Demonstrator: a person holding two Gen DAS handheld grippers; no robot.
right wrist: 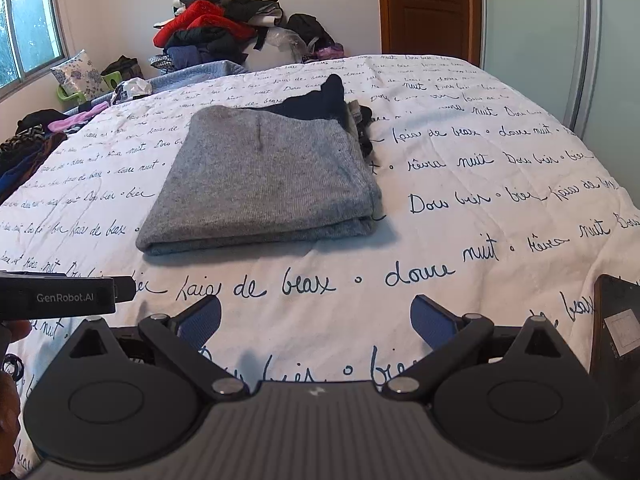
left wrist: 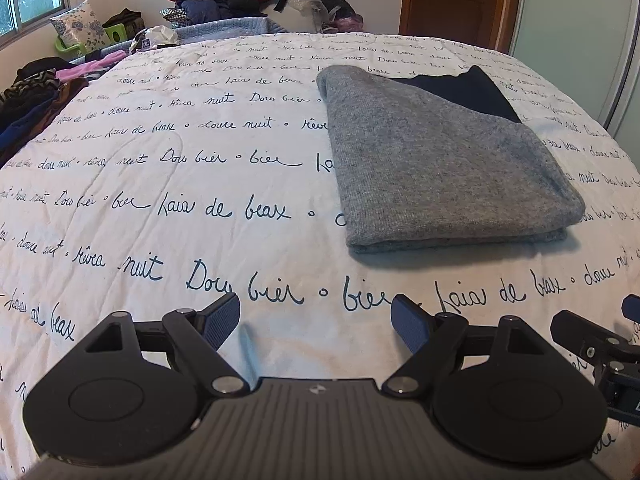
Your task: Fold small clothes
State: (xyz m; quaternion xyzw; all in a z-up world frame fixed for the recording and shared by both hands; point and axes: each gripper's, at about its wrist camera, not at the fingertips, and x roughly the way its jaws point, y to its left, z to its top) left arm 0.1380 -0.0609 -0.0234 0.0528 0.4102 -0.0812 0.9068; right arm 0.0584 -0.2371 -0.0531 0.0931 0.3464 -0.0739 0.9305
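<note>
Jaws of left gripper (left wrist: 316, 322) and right gripper (right wrist: 316, 320) gape empty, short of folded grey sweater (right wrist: 264, 176).

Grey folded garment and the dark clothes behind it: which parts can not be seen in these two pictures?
- Dark garment: left wrist view, mostly hidden behind the grey folded garment.
- Small dark items: right wrist view, partly hidden by the grey garment; kind unclear.
- Grey garment's underside and inner layers: both views, hidden by the fold.

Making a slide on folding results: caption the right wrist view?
Folded grey garment lies on the script-print bedspread, right gripper open and empty.
</note>
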